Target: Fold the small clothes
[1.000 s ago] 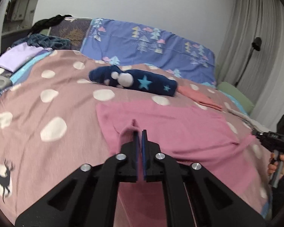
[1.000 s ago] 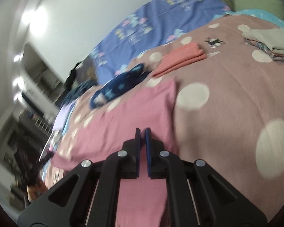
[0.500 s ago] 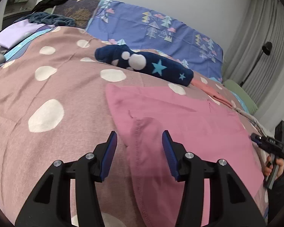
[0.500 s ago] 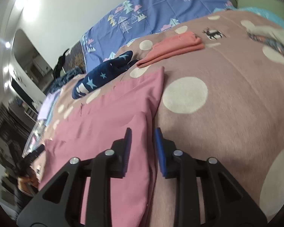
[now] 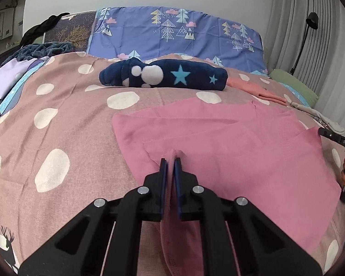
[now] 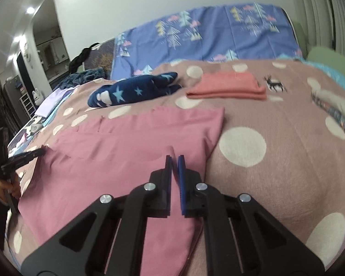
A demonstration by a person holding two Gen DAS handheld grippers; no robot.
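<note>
A pink garment [image 5: 230,138] lies spread on the polka-dot bedspread [image 5: 57,126], with a folded layer on top. My left gripper [image 5: 170,161] is shut on a pinched fold at the garment's near left edge. In the right wrist view the same pink garment [image 6: 126,151] lies flat. My right gripper [image 6: 174,158] is shut on the garment's near right edge, with thin pink cloth between the pads. Each gripper shows at the edge of the other's view.
A rolled navy star-print garment [image 5: 163,76] lies beyond the pink one. A folded coral garment [image 6: 227,87] sits to its right. Folded clothes [image 6: 333,108] lie at the right edge, a blue tree-print pillow [image 5: 172,32] at the headboard, and lilac cloth [image 5: 4,80] at the left.
Half a second ago both grippers were open over the pink garment's edges. Both have now closed on the cloth. The view has swung to face the bed squarely.
</note>
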